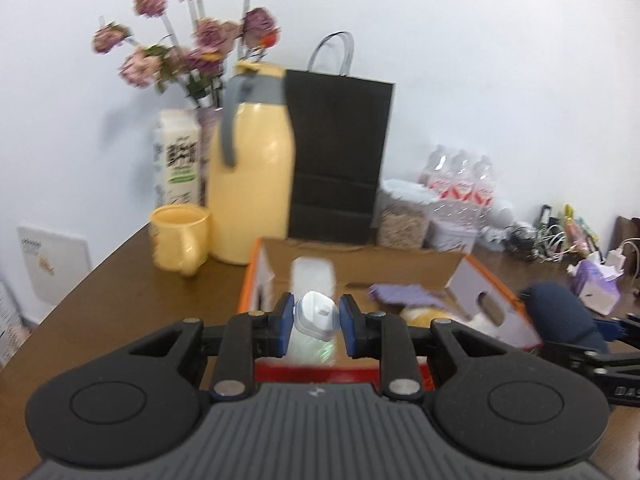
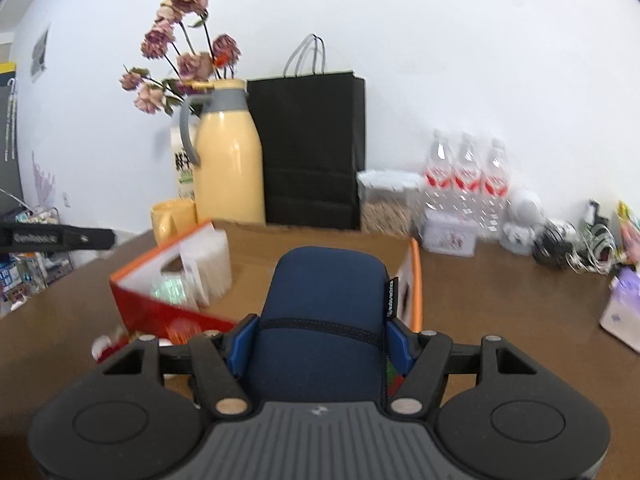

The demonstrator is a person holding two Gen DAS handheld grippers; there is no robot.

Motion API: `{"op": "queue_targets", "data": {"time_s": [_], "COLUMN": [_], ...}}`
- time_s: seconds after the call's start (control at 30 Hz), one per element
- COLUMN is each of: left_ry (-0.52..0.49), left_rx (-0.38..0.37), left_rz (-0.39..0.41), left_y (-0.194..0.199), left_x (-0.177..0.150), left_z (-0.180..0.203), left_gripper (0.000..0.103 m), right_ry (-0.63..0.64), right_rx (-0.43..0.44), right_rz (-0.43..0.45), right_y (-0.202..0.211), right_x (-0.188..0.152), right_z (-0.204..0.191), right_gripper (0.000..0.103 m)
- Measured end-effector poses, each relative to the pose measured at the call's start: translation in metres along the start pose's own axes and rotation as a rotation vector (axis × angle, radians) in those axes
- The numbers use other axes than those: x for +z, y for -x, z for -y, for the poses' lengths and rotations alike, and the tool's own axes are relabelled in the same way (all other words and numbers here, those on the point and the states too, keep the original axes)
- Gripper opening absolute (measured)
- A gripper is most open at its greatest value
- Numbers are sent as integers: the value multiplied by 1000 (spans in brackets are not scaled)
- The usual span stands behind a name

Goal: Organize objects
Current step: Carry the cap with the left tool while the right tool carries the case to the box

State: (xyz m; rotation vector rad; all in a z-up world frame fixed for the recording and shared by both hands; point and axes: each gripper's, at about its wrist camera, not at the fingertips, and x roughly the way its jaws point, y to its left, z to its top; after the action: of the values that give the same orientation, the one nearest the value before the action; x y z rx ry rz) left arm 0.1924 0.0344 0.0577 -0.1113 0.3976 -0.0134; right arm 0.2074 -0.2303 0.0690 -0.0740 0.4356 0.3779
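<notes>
An open cardboard box [image 1: 360,252] with orange and red sides sits on the brown table [image 1: 120,280]. My left gripper [image 1: 316,320] holds its blue pads a little apart from a clear bottle with a white cap [image 1: 316,316], which stands in the box. My right gripper [image 2: 320,336] is shut on a dark blue fabric case [image 2: 324,300] and holds it over the box [image 2: 168,308]. The case also shows at the right in the left wrist view [image 1: 560,312]. A purple cloth [image 1: 404,294] and a yellow item [image 1: 420,314] lie in the box.
Behind the box stand a yellow thermos [image 1: 252,184], a yellow mug [image 1: 180,240], a milk carton [image 1: 178,160], flowers [image 1: 192,48], a black paper bag [image 1: 336,160], a grain jar [image 1: 402,216] and water bottles [image 1: 460,184]. Cables [image 2: 560,240] and a tissue pack [image 2: 624,312] lie right.
</notes>
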Motion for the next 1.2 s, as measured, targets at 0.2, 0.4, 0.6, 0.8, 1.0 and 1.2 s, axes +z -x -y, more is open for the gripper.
{"op": "queue_targets", "data": {"time_s": [0.2, 0.4, 0.6, 0.8, 1.0, 1.2], "left_ry": [-17, -6, 9, 32, 7, -26], "left_rx": [-37, -31, -7, 24, 20, 23], "left_rz": [12, -13, -55, -100, -158, -137], "left_y": [-27, -64, -108, -146, -164, -157], "left_x": [18, 28, 30, 28, 16, 16], "left_z": [25, 37, 40, 34, 34, 39], "left_gripper": [25, 25, 25, 26, 25, 29], "right_ry": [2, -23, -47, -101, -99, -96], "right_rx": [18, 13, -10, -51, -49, -52], "right_rz": [22, 5, -20, -34, -91, -120], "right_y": [-32, -75, -118, -151, -171, -175], "right_x": [30, 48, 57, 59, 48, 43], "right_z": [-4, 0, 11, 23, 28, 29], "right_gripper": [64, 64, 64, 64, 64, 66]}}
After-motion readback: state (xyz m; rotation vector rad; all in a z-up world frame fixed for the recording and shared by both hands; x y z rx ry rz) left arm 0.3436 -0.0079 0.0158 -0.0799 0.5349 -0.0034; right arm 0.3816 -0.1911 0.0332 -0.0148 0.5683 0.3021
